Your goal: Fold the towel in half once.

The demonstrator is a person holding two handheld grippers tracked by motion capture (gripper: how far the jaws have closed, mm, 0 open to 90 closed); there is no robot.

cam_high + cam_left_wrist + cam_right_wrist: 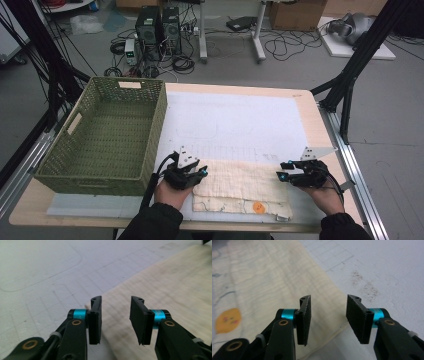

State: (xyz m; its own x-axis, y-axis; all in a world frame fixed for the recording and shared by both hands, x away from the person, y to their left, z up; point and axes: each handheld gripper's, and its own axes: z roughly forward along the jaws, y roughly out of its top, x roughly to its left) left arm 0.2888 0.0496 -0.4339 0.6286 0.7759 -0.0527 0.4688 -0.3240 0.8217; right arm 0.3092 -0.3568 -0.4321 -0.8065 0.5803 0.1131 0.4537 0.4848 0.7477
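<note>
A cream cloth [240, 182] lies folded flat on the white mat [235, 120] near the table's front edge. It bears an orange round patch [258, 207] close to its front hem. My left gripper [202, 170] sits low at the cloth's left end, jaws open. In the left gripper view the cloth [162, 285] spreads under and beyond the open left gripper [116, 320], untouched by the pads. My right gripper [282, 171] rests at the cloth's right end. The right gripper view has the cloth [274, 282] edge running under the open right gripper [328, 320], with the orange patch [227, 320] at the left.
A green woven basket [156, 131] stands empty on the table's left side, just left of my left hand. The white mat stretches behind the cloth. Black stand legs [350, 85] rise off the table's right rear corner. Computers and cables lie on the floor beyond.
</note>
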